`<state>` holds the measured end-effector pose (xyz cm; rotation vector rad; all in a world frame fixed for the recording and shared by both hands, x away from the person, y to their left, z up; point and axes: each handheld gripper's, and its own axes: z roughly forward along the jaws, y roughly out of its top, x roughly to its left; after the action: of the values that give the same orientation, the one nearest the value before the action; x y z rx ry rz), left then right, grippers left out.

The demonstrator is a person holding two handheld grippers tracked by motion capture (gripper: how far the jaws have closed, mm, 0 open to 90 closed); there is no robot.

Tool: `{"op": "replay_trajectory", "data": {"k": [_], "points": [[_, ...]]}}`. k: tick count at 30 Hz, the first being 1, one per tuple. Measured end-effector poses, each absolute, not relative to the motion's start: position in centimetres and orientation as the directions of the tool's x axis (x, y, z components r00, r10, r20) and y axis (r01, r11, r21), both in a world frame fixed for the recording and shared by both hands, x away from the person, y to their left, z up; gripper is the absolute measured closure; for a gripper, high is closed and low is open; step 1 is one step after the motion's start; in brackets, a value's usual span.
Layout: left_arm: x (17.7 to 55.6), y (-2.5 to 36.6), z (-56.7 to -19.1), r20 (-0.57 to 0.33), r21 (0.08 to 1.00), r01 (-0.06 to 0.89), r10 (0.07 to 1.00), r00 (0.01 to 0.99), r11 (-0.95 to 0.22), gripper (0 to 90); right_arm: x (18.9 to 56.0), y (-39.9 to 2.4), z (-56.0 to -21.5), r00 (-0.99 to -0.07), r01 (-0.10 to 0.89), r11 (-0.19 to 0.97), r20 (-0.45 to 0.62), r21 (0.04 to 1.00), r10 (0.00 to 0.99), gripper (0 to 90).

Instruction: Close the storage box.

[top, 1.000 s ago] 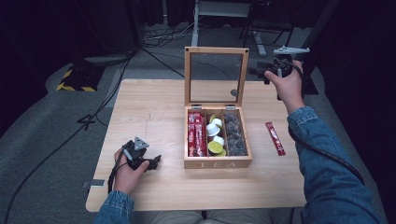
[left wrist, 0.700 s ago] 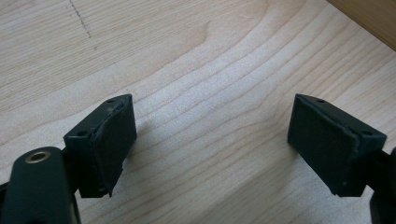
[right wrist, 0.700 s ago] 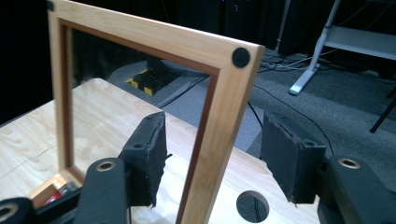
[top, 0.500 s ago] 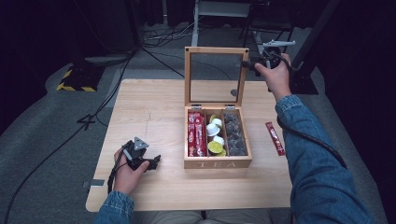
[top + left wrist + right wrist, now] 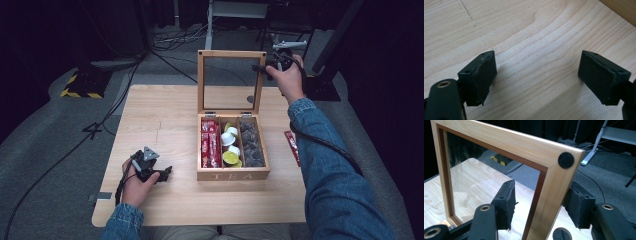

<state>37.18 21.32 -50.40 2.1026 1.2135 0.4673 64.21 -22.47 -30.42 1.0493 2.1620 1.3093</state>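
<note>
A wooden tea box (image 5: 232, 175) stands mid-table with its glass-paned lid (image 5: 230, 55) upright. My right gripper (image 5: 267, 65) is at the lid's upper right corner, one jaw on each side of the frame's right rail. In the right gripper view the lid's frame (image 5: 511, 142) runs between the jaws of the right gripper (image 5: 541, 195); the inner pad (image 5: 507, 202) stands off the wood, so the grip is open, and the jaws have just been closing. My left gripper (image 5: 162, 172) rests low at the front left, open and empty (image 5: 536, 72) over bare wood.
The box holds red sachets (image 5: 210, 145), small cups (image 5: 230, 147) and dark pods (image 5: 251, 142). One red sachet (image 5: 291, 145) lies on the table (image 5: 165, 115) right of the box. Cables and a stand sit on the floor behind.
The right hand has moved left from beside the lid until its jaws straddle the lid's right upper corner. The left hand has stayed where it was.
</note>
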Motion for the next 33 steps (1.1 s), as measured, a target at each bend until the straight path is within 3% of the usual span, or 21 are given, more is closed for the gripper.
{"op": "replay_trajectory", "data": {"k": [14, 33], "points": [[37.2, 21.3, -50.4, -0.018, 0.694, 0.627, 0.862, 0.507, -0.354, 15.7, 63.3, -22.7, -29.8, -0.638, 0.391, 0.255, 0.061, 0.884, 0.768, 49.3], [37.2, 21.3, -50.4, -0.021, 0.693, 0.629, 0.862, 0.506, -0.352, 15.6, 56.2, -24.1, -28.0, -0.701, 0.332, 0.286, 0.033, 0.899, 0.713, 54.8]]}}
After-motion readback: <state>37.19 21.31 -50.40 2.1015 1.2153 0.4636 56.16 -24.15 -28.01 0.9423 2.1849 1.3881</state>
